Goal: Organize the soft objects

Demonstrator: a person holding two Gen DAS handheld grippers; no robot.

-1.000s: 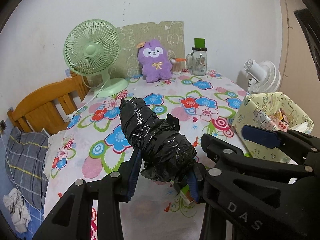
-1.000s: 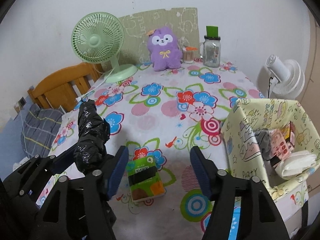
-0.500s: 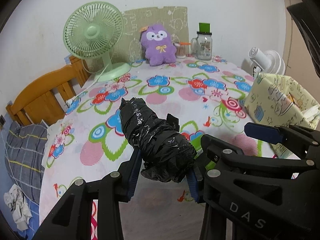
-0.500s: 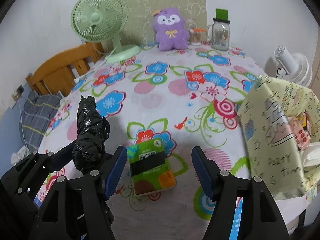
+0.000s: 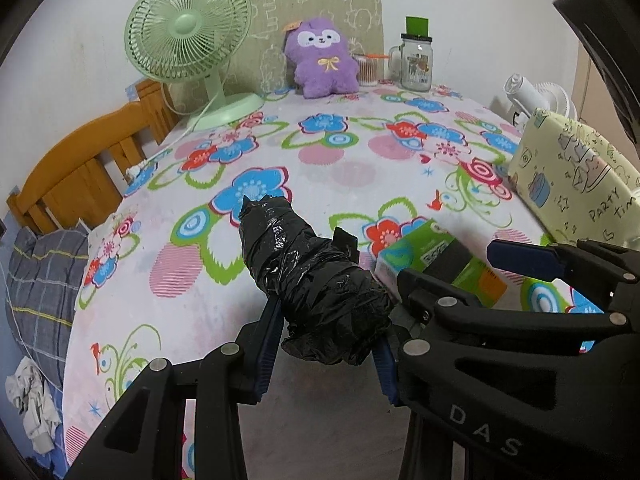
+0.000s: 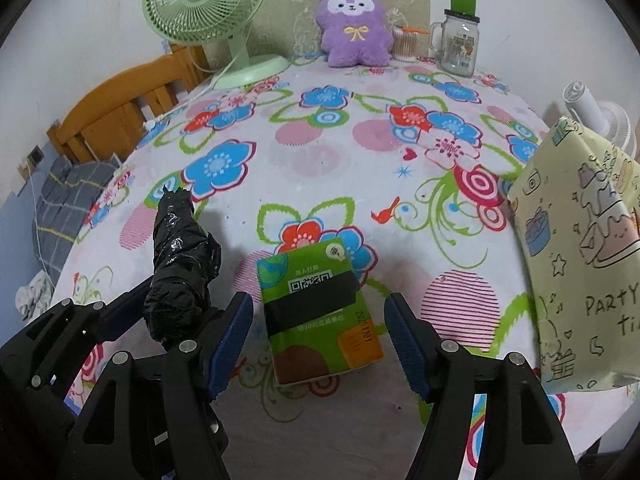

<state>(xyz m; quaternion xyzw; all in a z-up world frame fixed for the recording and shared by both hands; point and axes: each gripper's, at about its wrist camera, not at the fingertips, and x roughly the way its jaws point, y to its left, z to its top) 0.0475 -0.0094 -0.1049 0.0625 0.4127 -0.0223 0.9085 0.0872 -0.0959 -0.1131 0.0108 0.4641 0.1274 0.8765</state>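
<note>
My left gripper (image 5: 326, 344) is shut on a roll of black plastic bags (image 5: 308, 280) and holds it above the flowered tablecloth (image 5: 340, 172). The roll also shows in the right wrist view (image 6: 180, 268), at the left. My right gripper (image 6: 320, 340) is open, its blue pads on either side of a green tissue pack (image 6: 316, 312) that lies flat on the table. The pack also shows in the left wrist view (image 5: 436, 260). A purple plush toy (image 6: 354, 26) sits upright at the table's far edge.
A yellow paper bag printed "PARTY" (image 6: 584, 248) stands at the right edge. A green desk fan (image 6: 208, 4), a glass mug jar (image 6: 458, 44) and a small cup of swabs (image 6: 406, 42) stand at the back. A wooden chair (image 6: 120, 112) is at the left.
Both grippers have come down and pulled back toward the table's near edge. The right gripper now straddles the green tissue pack. The left still holds the black roll.
</note>
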